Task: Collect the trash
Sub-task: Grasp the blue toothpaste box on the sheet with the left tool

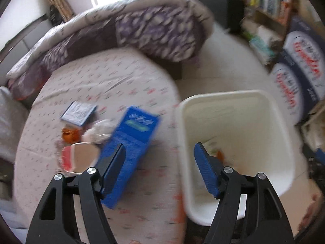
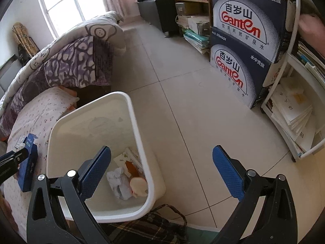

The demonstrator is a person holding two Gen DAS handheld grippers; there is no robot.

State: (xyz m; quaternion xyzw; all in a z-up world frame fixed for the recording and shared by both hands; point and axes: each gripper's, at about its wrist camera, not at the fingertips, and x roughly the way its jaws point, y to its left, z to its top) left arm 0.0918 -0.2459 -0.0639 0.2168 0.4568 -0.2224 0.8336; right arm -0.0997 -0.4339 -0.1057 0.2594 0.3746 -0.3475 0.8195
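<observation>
The left gripper (image 1: pixel 159 158) is spread wide, a blue box (image 1: pixel 130 150) against its left finger. The right gripper (image 2: pixel 162 166) is spread too, over the white bin (image 2: pixel 140 142).

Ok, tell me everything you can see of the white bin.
The white bin looks like smooth plastic, with rounded corners and a rolled rim, open and lidless. It stands upright on the tiled floor, close against the bed's edge. Inside lie crumpled paper, a printed wrapper and a pale round cup.
</observation>
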